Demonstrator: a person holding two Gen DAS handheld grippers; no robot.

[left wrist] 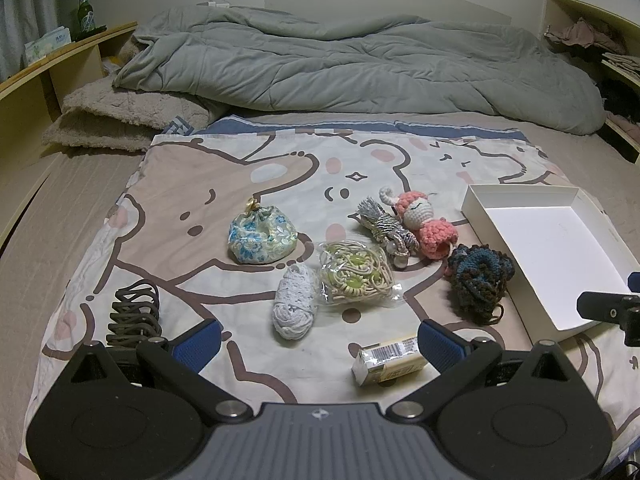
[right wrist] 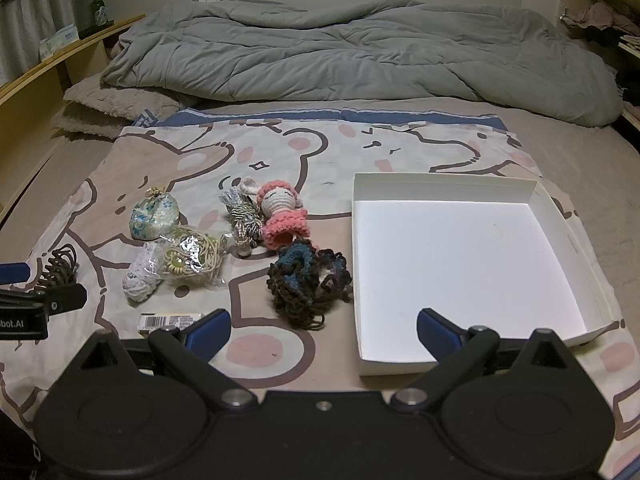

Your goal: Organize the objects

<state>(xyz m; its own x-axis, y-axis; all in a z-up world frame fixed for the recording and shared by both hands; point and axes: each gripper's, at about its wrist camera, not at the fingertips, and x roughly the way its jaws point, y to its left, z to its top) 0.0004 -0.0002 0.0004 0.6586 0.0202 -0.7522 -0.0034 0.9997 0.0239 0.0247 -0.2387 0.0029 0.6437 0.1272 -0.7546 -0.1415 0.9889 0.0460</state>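
Note:
Small items lie on a cartoon-print cloth: a floral pouch, a white yarn skein, a bagged cord bundle, a striped tassel, a pink crochet doll, a dark blue-brown crochet piece, a dark coiled cord and a small barcoded box. An empty white box sits to their right. My left gripper is open and empty above the near cloth edge. My right gripper is open and empty, between the crochet piece and the white box.
A grey duvet is bunched across the far half of the bed, with a beige fleece pillow at its left. A wooden shelf at the left holds a green bottle and tissues. Shelves with clothes stand at the right.

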